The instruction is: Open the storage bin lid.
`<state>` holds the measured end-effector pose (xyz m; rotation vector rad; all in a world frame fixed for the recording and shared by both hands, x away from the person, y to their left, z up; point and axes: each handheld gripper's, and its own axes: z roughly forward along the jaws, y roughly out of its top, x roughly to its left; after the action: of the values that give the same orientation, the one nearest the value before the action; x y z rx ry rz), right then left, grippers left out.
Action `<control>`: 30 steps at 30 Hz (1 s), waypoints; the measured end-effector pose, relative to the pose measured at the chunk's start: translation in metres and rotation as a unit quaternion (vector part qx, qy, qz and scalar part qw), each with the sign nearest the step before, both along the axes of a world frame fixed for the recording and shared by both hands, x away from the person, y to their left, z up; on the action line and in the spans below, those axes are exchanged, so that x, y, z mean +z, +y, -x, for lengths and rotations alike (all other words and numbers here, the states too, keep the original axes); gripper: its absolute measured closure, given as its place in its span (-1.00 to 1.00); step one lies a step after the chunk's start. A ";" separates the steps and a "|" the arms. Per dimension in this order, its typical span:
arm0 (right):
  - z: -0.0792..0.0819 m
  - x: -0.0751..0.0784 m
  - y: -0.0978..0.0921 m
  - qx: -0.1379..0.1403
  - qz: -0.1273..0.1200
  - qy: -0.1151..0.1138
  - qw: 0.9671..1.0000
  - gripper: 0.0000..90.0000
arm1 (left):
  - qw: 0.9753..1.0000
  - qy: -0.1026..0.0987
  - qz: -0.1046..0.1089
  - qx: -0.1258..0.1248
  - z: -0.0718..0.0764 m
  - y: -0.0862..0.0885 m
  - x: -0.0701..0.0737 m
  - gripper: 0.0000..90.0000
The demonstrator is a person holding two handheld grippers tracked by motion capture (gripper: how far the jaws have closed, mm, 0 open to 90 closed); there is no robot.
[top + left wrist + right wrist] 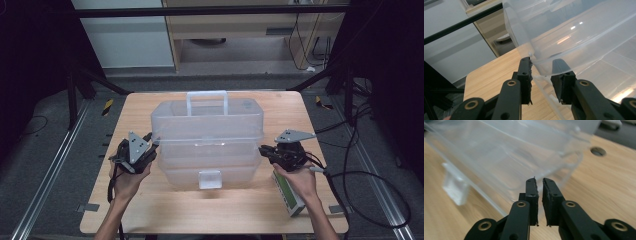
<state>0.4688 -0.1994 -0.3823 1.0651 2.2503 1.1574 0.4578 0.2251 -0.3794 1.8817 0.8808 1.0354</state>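
- A person's left hand [131, 176] holds the left gripper [153, 143] near the left edge of the wooden table [235, 207], its tips at the left end of a clear plastic storage box [207, 131].
- In the left gripper view, the left gripper's jaws stand apart on either side of the box's projecting rim [544, 72]; whether they press it cannot be told.
- The clear plastic storage box sits at the middle of the table, closer to the far edge, its lid tilted up at the front; its white carry handle [207, 101] stands upright at the back and a pale latch [209, 179] hangs at the front.
- The right gripper [262, 150], held by the right hand [299, 181], meets the right end of the box; in the right gripper view its jaws are nearly closed, a thin gap between them, at the lid's edge.
- A green-and-white carton [288, 196] lies beside the right hand near the table's front right corner.
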 end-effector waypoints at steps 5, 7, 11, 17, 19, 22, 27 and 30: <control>-0.010 -0.010 0.000 -0.041 0.008 0.040 0.998 0.78 | 1.000 0.001 -0.003 -0.001 0.000 0.000 0.001 0.53; -0.012 -0.013 0.000 -0.047 0.009 0.047 0.998 0.78 | 1.000 0.002 -0.003 -0.001 0.000 0.001 0.001 0.53; -0.013 -0.015 0.001 -0.047 0.002 0.060 0.997 0.75 | 1.000 -0.003 -0.006 -0.003 -0.001 0.001 0.001 0.53; -0.016 -0.017 0.003 -0.056 -0.001 0.071 0.996 0.73 | 1.000 0.002 -0.004 0.000 -0.001 0.000 0.001 0.54; -0.017 -0.017 0.003 -0.059 -0.001 0.073 0.996 0.72 | 1.000 0.002 -0.004 -0.001 0.000 0.000 0.001 0.54; -0.019 -0.015 0.004 -0.061 -0.001 0.075 0.995 0.69 | 1.000 0.003 -0.005 -0.001 -0.001 0.000 0.002 0.54; -0.020 -0.012 0.005 -0.064 -0.005 0.074 0.995 0.69 | 1.000 0.003 -0.005 0.000 -0.001 0.000 0.002 0.54; -0.022 -0.014 0.008 -0.068 0.003 0.080 0.995 0.69 | 1.000 0.003 -0.006 -0.001 -0.001 0.001 0.002 0.54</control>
<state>0.4906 -0.1915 -0.3966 1.3274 2.2575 1.0424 0.4586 0.2256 -0.3774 1.8955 0.8786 1.0361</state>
